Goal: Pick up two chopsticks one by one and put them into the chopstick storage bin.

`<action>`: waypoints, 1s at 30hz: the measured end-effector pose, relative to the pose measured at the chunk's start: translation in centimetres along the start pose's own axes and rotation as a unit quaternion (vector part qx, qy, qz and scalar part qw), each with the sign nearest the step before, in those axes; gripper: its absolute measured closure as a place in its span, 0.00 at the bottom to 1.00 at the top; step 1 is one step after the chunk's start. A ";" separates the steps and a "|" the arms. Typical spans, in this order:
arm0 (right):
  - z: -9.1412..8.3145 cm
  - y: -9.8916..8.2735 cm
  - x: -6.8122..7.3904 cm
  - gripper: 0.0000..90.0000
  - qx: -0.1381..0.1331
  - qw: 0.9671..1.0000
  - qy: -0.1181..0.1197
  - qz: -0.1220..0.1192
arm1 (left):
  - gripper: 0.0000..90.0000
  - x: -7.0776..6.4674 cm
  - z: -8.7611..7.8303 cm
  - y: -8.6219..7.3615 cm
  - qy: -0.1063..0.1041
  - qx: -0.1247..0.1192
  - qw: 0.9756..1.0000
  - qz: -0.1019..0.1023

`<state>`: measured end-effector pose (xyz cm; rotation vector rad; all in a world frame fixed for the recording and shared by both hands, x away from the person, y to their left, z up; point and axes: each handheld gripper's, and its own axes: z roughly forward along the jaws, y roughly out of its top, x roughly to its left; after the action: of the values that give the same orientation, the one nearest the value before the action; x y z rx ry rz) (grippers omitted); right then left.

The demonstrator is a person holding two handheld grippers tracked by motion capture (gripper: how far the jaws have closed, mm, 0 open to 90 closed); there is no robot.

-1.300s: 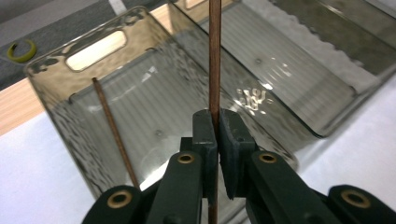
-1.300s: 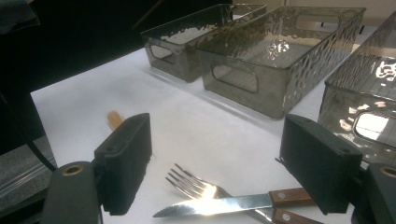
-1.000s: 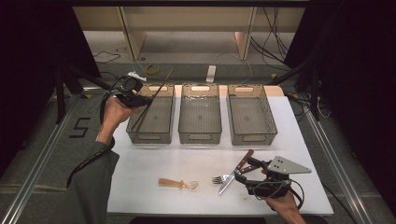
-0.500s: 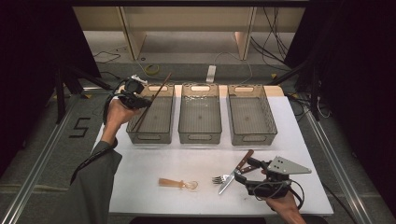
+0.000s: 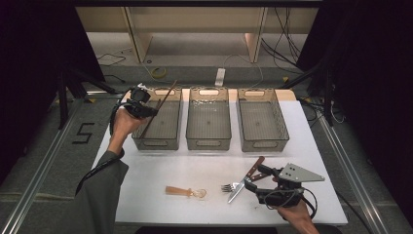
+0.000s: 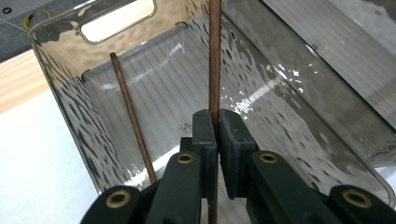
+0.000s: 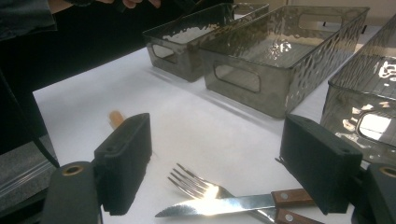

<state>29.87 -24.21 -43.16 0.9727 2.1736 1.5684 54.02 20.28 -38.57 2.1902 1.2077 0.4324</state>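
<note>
My left gripper (image 6: 215, 122) clamped on a chopstick (image 6: 214, 56) over the far-left bin (image 5: 157, 118), my right gripper (image 7: 215, 158) wide above knife (image 7: 219, 204) and fork (image 7: 194, 184).

My left hand-held gripper (image 6: 215, 140) is black with brass-coloured rivets and pinches a dark reddish-brown chopstick (image 6: 215, 56). A second chopstick (image 6: 133, 121) of the same brown lies in the smoky grey translucent bin (image 6: 60, 84), whose walls carry a rippled, hammered pattern. The counter (image 5: 160, 170) is white. At 5 o'clock on it, my right hand-held gripper (image 7: 217, 154) is black too. Between its pads lie a silver fork (image 7: 196, 184) and a silver knife (image 7: 219, 205) with brown wooden handles. At 6 o'clock lies a spoon (image 5: 185, 191) with an orange-tan handle.
</note>
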 end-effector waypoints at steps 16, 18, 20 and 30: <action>0.0 0.0 0.0 0.29 0.000 1.000 -0.001 0.001 | 0.56 -0.8 -0.5 -1.2 -0.019 -0.001 0.999 -0.048; 0.0 0.0 0.0 0.29 0.000 1.000 -0.002 0.000 | 0.51 -1.4 -1.0 -1.6 -0.034 -0.009 0.998 -0.050; 0.0 0.0 0.0 0.28 0.000 1.000 -0.003 0.000 | 0.46 -2.0 -1.4 -2.0 -0.051 -0.023 0.997 -0.052; -0.1 0.0 0.1 0.28 -0.001 1.000 -0.003 -0.002 | 0.35 -4.1 -2.6 -2.8 -0.089 -0.029 0.995 -0.022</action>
<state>29.78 -24.19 -43.10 0.9716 2.1679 1.5638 48.62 18.80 -38.34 2.1005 1.1301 0.2436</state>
